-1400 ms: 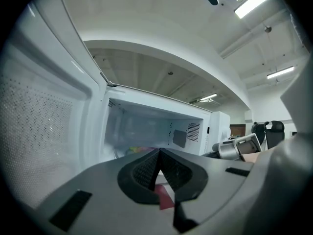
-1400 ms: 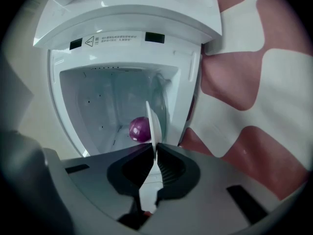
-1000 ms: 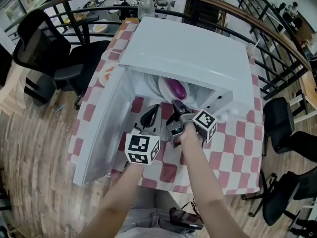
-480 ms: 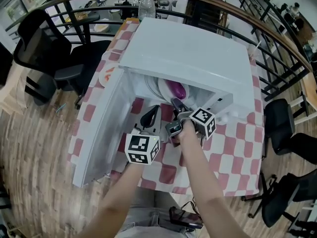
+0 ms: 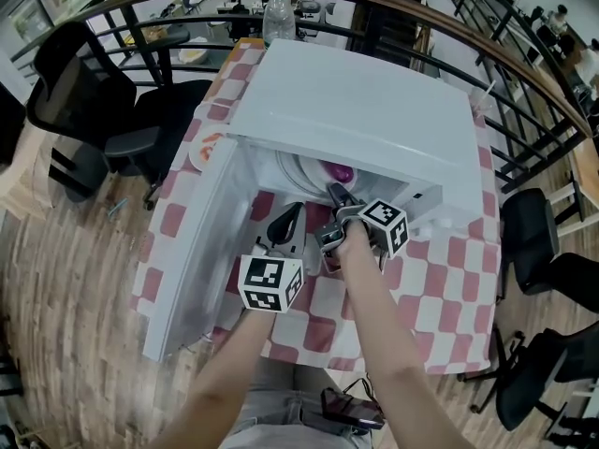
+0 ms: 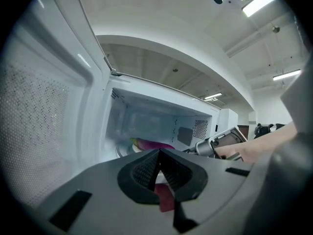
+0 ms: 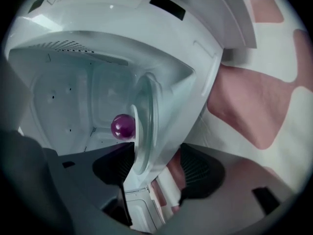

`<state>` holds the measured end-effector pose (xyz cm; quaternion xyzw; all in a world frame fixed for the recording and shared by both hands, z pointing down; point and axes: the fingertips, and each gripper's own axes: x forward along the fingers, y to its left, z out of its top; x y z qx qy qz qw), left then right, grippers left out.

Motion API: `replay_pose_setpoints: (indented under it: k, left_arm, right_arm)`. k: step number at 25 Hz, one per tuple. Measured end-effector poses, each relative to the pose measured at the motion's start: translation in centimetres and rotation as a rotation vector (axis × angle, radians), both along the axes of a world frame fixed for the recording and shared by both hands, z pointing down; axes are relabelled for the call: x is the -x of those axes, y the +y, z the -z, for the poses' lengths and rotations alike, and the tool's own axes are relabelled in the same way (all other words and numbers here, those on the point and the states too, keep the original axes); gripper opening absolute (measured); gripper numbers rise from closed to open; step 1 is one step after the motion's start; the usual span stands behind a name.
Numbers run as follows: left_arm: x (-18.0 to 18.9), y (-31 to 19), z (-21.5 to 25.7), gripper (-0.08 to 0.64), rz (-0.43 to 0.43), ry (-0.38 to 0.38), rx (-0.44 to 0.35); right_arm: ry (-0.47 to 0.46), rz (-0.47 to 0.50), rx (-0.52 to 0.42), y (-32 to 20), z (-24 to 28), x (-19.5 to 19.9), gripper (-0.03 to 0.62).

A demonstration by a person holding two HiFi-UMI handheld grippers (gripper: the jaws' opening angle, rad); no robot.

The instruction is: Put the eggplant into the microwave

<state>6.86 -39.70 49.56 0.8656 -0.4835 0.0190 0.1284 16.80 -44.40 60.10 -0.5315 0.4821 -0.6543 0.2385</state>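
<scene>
The purple eggplant (image 5: 337,172) lies on the glass plate (image 5: 304,165) inside the white microwave (image 5: 356,101), whose door (image 5: 201,241) hangs wide to the left. My right gripper (image 5: 334,197) is at the cavity's mouth, just short of the eggplant (image 7: 122,127). Its jaws have just been opening and stand open; the plate's rim (image 7: 146,126) shows between them, untouched. My left gripper (image 5: 285,221) hovers shut before the opening, holding nothing. In the left gripper view, the eggplant (image 6: 154,144) rests deep in the cavity, with the right gripper (image 6: 215,146) beside it.
The microwave stands on a table with a red-and-white checked cloth (image 5: 440,279). A plate of food (image 5: 204,145) sits behind the door, and a water bottle (image 5: 275,7) stands at the far edge. Black office chairs (image 5: 84,92) and a curved railing (image 5: 487,54) ring the table.
The right gripper's jaws have spread apart in front of the eggplant, and its tip has dipped slightly. The eggplant stays on the plate. The left gripper has kept still.
</scene>
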Motion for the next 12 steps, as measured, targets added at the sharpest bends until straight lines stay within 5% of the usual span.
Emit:
replay_pose_setpoints:
  k: [12]
  left_arm:
    - [0.25, -0.84, 0.19, 0.005, -0.022, -0.006, 0.025]
  right_arm:
    - [0.017, -0.03, 0.028, -0.59, -0.23, 0.27, 0.33]
